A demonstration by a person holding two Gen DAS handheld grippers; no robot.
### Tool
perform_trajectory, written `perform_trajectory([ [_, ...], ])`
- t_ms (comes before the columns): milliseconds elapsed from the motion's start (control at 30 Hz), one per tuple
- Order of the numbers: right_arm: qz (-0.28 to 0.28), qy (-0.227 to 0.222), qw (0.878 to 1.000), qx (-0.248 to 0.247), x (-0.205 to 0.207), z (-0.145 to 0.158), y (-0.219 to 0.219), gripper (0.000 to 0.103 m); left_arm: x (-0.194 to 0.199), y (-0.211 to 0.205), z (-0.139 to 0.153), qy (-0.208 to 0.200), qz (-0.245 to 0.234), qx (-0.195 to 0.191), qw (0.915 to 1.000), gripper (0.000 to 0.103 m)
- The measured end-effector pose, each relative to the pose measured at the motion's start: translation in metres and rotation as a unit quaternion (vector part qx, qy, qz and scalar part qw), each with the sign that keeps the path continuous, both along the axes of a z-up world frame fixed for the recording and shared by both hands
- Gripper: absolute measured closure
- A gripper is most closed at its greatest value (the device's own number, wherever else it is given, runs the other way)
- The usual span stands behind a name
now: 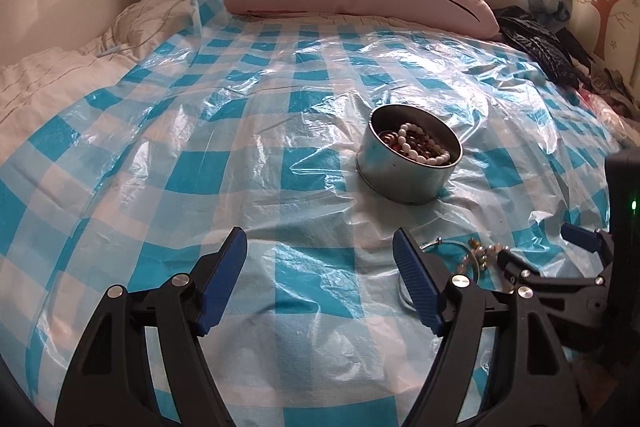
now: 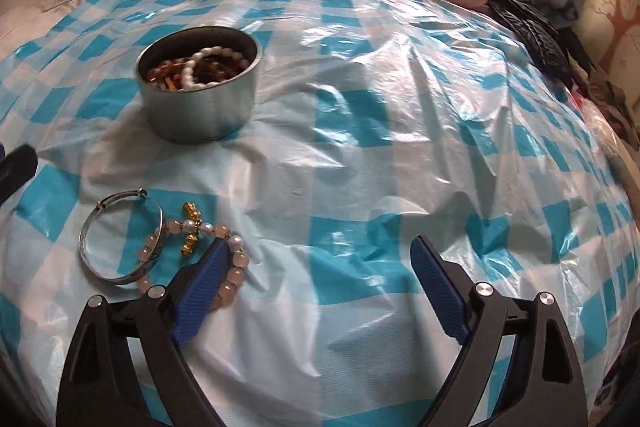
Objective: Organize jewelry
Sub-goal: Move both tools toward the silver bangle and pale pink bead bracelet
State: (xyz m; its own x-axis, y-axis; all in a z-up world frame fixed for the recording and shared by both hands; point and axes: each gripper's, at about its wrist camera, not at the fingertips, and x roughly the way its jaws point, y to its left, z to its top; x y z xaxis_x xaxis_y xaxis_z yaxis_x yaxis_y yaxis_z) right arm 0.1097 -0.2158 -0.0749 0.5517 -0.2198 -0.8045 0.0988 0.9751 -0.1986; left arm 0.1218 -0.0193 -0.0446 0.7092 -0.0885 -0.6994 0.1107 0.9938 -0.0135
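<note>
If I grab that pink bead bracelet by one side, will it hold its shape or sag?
The bead bracelet will likely sag: separate round beads on a string. Its smooth beads may slip between ribbed pads. It overlaps the silver bangle, so lifting could drag that along on the slick plastic sheet.

Blue-and-white checked plastic sheet (image 2: 360,131) covers the bed; grey metal tin (image 2: 198,115) holds white and amber beads; silver bangle (image 2: 120,239), pale pink bracelet (image 2: 236,267).
</note>
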Motion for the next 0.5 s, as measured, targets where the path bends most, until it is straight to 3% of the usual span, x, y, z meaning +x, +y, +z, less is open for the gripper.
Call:
perform_trajectory([
  [233,-0.018,0.002,0.999,0.04,0.002,0.001,-0.017,0.015,-0.002,-0.044,-0.007,-0.005,-0.085,0.061,0.9945,0.031],
  [433,-0.016,0.011,0.998,0.055,0.004,-0.003,-0.016,0.014,0.007,-0.06,-0.026,0.034,-0.118,0.084,0.9889,0.033],
  [500,-0.015,0.012,0.998,0.055,0.004,-0.004,-0.016,0.013,0.011,-0.063,-0.033,0.049,-0.118,0.099,0.9868,0.051],
])
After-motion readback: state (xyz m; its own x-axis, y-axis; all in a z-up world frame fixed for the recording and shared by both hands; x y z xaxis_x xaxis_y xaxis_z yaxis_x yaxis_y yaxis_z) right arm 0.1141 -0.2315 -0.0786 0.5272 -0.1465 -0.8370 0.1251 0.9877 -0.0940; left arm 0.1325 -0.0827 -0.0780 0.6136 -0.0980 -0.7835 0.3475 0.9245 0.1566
